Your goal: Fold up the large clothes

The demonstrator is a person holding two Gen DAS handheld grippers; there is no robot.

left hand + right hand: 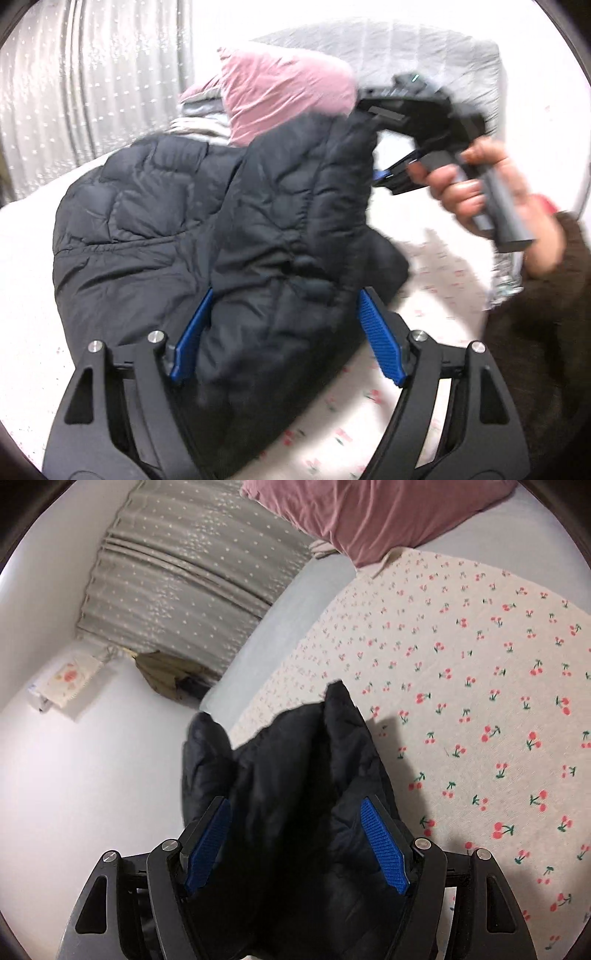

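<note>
A black puffer jacket lies bunched on the cherry-print bed sheet. My left gripper stands open around its near fold; the blue pad on the right is clear of the cloth. My right gripper, held by a hand, is shut on the jacket's far edge and holds it lifted. In the right wrist view, a thick bundle of the jacket fills the right gripper between its pads, above the bed sheet.
A pink pillow and folded grey cloth lie behind the jacket. A grey quilted blanket lies farther back. A grey dotted curtain hangs beside the bed. A brown sleeve is at right.
</note>
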